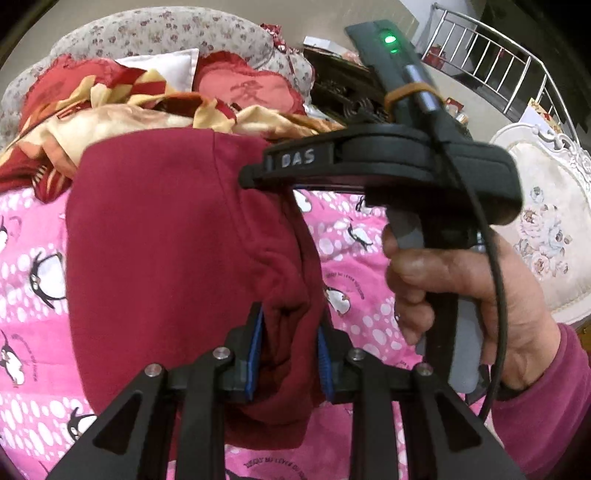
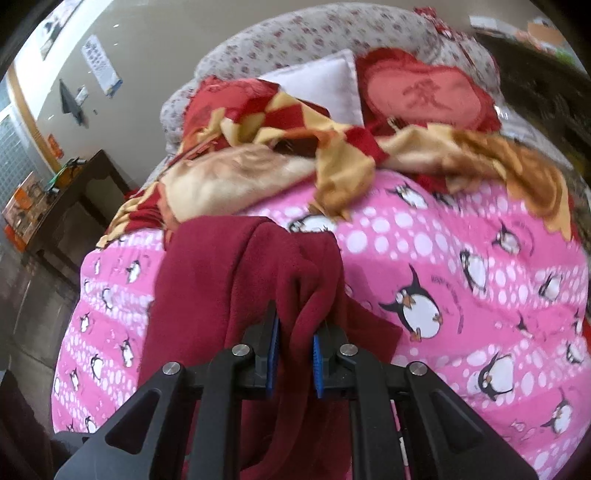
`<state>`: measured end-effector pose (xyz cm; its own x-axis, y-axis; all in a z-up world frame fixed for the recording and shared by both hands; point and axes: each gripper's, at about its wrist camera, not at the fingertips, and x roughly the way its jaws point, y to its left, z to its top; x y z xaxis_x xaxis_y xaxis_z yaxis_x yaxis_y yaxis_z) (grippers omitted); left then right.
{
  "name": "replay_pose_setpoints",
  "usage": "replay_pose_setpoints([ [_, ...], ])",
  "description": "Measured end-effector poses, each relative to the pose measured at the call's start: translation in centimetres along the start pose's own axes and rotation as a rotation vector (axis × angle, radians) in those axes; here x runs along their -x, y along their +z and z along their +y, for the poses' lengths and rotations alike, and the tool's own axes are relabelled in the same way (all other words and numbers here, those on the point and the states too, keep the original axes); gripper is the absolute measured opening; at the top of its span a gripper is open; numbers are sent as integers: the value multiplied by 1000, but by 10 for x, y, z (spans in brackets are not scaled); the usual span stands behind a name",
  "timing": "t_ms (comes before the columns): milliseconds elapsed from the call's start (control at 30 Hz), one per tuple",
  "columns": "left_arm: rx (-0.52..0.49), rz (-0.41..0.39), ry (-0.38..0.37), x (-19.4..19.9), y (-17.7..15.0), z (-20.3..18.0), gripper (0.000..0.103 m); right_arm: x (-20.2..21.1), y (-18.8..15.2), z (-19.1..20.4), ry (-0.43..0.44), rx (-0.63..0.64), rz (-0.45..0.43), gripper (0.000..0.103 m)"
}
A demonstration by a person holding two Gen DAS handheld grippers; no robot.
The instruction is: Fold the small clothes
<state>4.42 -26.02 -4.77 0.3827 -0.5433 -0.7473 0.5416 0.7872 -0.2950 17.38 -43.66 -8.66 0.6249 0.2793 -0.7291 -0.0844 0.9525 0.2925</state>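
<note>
A dark red fleece garment [image 1: 155,236] hangs over a pink penguin-print bedspread [image 1: 26,332]. My left gripper [image 1: 290,354] is shut on a bunched edge of it between the blue pads. My right gripper [image 2: 294,360] is shut on another bunched edge of the same garment [image 2: 221,295], which drapes down to the left. The right gripper's black body [image 1: 388,166] and the hand holding it show in the left wrist view, to the right of the garment and close to it.
A red and yellow checked blanket [image 2: 280,155] lies crumpled at the far side of the pink bedspread [image 2: 480,295]. Behind it are a red heart cushion [image 2: 424,92] and a floral headboard [image 2: 332,33]. A dark table [image 2: 74,192] stands left of the bed.
</note>
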Motion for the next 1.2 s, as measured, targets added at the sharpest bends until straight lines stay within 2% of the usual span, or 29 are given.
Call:
replay_pose_setpoints([
  [67,-3,10,-7,-2,-2,0,30,-10,-4,-5,-3,-16,16,17],
  [133,-17,21,-23,5,-3,1,42,-13,-6,-9,-9,-22,20,21],
  [200,-32,46,-55,17,-5,6,58,-7,-6,-14,-13,-44,15,29],
  [233,-37,43,-64,26,-6,10,61,0,-7,-17,-35,-64,10,36],
  [300,-59,10,-53,47,-11,20,70,16,-7,-21,-45,-97,-3,36],
  [367,-78,-31,6,65,-16,33,71,38,-12,-20,-20,-125,-28,36],
  [467,-66,-55,89,73,-19,56,72,59,-25,-1,56,-85,-41,37],
  [567,-12,-29,135,62,-21,74,71,57,-42,16,70,-55,-10,38],
  [667,12,-8,159,47,-24,81,71,35,-60,25,44,-41,77,40],
  [700,17,-1,156,44,-25,82,71,28,-66,24,32,-33,104,36],
  [733,23,6,150,42,-27,81,71,28,-72,24,37,-18,104,19],
  [867,24,-20,137,44,-31,81,73,45,-88,10,23,-25,49,14],
  [933,36,-16,153,37,-26,84,75,35,-94,5,-12,-15,50,14],
  [1000,62,-16,156,33,-21,89,75,31,-98,1,-4,-30,44,14],
  [1067,98,-32,149,34,-16,96,77,39,-95,1,9,-31,40,14],
  [1100,118,-47,141,34,-13,100,82,45,-93,2,15,-32,24,15],
  [1133,137,-64,132,34,-10,104,84,49,-90,2,26,-39,3,19],
  [1200,161,-79,127,29,-5,110,86,52,-85,0,26,-66,-52,37],
])
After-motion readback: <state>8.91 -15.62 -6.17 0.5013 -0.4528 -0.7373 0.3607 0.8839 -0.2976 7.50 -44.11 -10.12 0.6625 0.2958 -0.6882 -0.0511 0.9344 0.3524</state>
